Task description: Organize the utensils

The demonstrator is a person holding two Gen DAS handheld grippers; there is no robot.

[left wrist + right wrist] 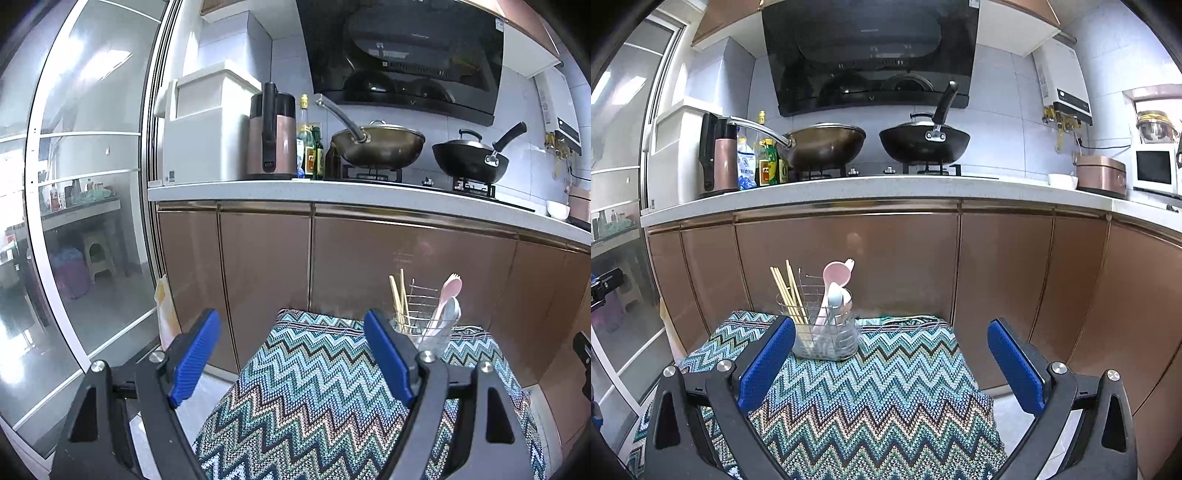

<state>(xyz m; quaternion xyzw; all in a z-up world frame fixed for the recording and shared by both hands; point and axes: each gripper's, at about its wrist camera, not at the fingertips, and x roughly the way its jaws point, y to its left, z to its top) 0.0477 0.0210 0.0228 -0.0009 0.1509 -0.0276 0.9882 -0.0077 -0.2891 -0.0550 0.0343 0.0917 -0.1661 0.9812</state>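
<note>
Right wrist view: both tools [892,349] [291,341] spread, empty; bottle labels [768,162] too blurred to read.

Knitted zigzag cloth [871,398], rough, matt. Wire-metal utensil rack [827,332], shiny. Pale wooden chopsticks [786,291]; smooth pink plastic spoon [835,275]. Glossy coppery cabinet doors [1004,280].

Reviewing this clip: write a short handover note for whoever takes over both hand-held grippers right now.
Left hand-held gripper: open, holding nothing.
Right hand-held gripper: open, holding nothing.
The wire utensil holder stands on the zigzag cloth at its far side. In it stand the chopsticks, a pink spoon and pale utensils.
Done: no loose utensils show on the cloth.
Left: apparently nothing; check outside the views.
</note>
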